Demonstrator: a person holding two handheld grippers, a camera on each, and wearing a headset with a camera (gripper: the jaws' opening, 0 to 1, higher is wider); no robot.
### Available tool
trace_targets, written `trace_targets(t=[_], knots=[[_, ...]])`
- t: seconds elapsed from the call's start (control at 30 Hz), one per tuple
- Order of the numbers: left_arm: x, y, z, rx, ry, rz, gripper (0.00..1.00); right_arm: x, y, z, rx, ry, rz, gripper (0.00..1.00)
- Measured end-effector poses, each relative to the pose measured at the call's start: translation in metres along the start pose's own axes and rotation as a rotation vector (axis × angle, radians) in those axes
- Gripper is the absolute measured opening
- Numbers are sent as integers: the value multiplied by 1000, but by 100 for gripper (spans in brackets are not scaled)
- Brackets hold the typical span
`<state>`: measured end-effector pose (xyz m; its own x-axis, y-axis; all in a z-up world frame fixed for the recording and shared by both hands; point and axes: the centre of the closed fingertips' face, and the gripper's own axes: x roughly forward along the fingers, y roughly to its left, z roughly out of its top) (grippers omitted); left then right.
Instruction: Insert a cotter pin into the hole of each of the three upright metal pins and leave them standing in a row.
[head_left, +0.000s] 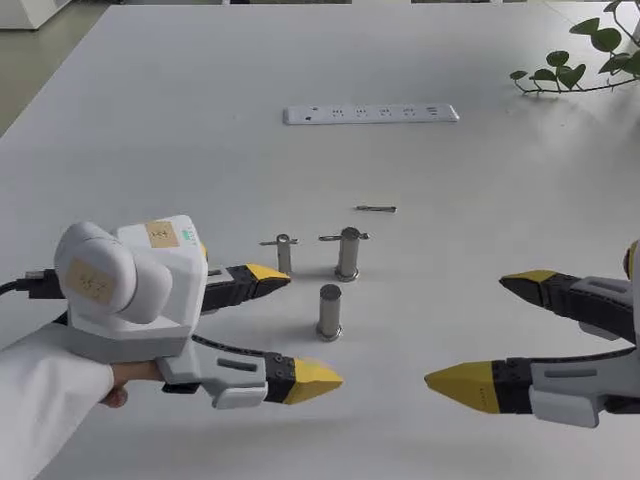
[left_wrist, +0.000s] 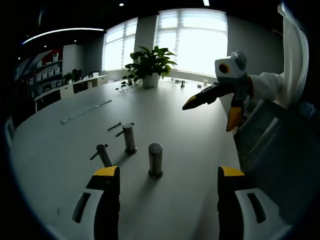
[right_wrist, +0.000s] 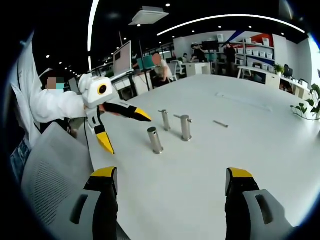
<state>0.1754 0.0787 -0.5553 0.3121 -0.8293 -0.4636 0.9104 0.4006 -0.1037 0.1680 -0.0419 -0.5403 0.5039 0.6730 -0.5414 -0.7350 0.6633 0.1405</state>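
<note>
Three upright metal pins stand on the white table. The thin pin (head_left: 284, 252) and the thicker pin (head_left: 348, 253) each have a cotter pin through the top. The nearest pin (head_left: 329, 311) (left_wrist: 155, 159) (right_wrist: 155, 140) has none that I can see. A loose cotter pin (head_left: 376, 209) (left_wrist: 114, 126) (right_wrist: 220, 124) lies behind them. My left gripper (head_left: 300, 328) (left_wrist: 169, 175) is open just left of the nearest pin, holding nothing. My right gripper (head_left: 480, 332) (right_wrist: 172, 175) is open and empty to the pins' right.
A white power strip (head_left: 371, 114) lies across the far middle of the table. A potted plant (head_left: 580, 62) reaches in at the far right. A mesh chair back (right_wrist: 55, 170) stands near the table's front edge, with people seated in the background.
</note>
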Motion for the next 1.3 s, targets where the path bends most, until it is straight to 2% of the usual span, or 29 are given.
trace_targets(t=[0.17, 0.27, 0.37, 0.5, 0.53, 0.6, 0.7, 0.87, 0.97, 1.03, 1.2, 1.23, 1.3], knots=[[-11, 7, -10, -2, 25, 42, 91, 1, 1, -1, -3, 8, 5, 87], [-18, 7, -14, -48, 32, 46, 99, 1, 0, 1, -12, 12, 5, 87], [-23, 7, -17, -46, 36, 47, 99, 0, -3, 3, -15, 12, 1, 87], [-29, 8, -16, -69, 9, 62, 99, 0, -8, 4, -29, 30, 5, 86], [-30, 8, -16, -72, 5, 65, 99, 0, -9, 4, -35, 36, 7, 83], [-30, 9, -19, -85, 7, 70, 99, -1, -16, 8, -58, 34, -6, 78], [-31, 8, -25, -98, 24, 68, 99, 0, -22, 14, -54, 35, -1, 80], [-32, 7, -30, -122, 28, 77, 99, 7, -32, 20, -115, 82, 16, 80], [-35, 13, -32, -122, 31, 110, 99, 12, -38, 26, -145, 102, 24, 79], [-39, 15, -32, -135, 27, 118, 99, 16, -40, 32, -172, 119, 51, 78], [-48, 17, -24, -171, -15, 139, 99, 25, -57, 39, -319, 231, 81, 76], [-50, 17, -23, -174, -22, 145, 99, 28, -65, 40, -343, 254, 91, 75], [-52, 17, -24, -184, -27, 148, 99, 31, -71, 43, -375, 286, 115, 67]])
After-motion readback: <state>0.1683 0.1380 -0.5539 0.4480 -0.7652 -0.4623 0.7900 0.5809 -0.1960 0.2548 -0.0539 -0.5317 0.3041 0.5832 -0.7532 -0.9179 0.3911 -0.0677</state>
